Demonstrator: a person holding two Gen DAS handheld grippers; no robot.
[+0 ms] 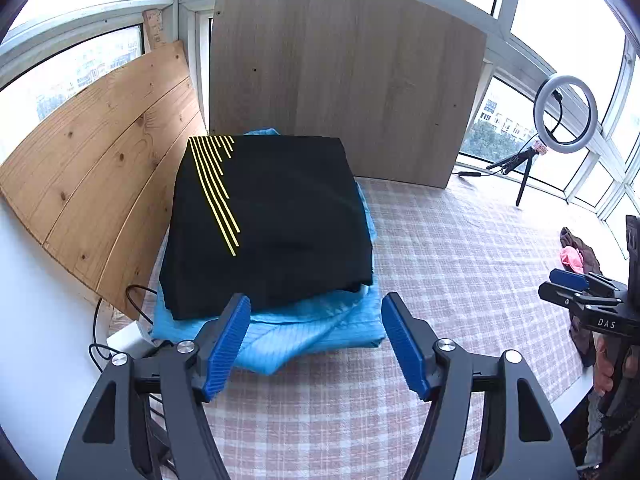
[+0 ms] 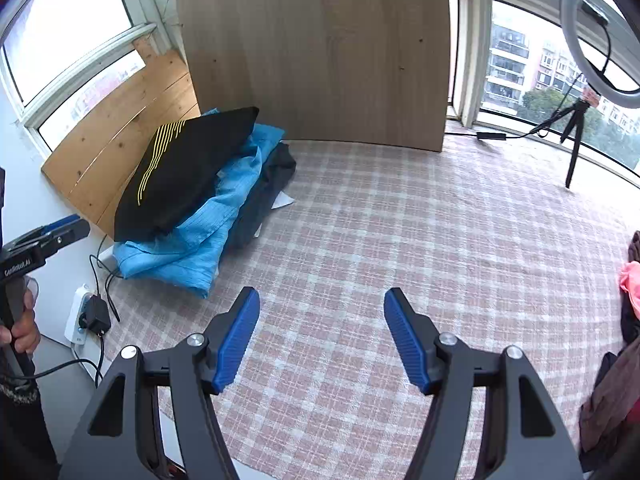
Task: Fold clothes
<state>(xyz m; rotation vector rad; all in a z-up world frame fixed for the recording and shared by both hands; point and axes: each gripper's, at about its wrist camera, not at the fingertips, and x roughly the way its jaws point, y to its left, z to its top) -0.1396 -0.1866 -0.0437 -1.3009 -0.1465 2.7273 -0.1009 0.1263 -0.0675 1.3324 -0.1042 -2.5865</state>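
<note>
both tongs wide, empty: left gripper (image 1: 316,340) just short of folded black shirt (image 1: 268,220) topping stack; right gripper (image 2: 322,340) over bare checked cloth (image 2: 400,220), freed for the next garment.

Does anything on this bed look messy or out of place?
Mostly tidy. The black garment is folded flat on top, but the blue garment under it is rumpled and sticks out past the stack. A loose heap of clothes lies at the right edge.

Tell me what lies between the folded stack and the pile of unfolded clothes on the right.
Only bare checked cloth in the right wrist view, from folded stack to unfolded pile.
</note>
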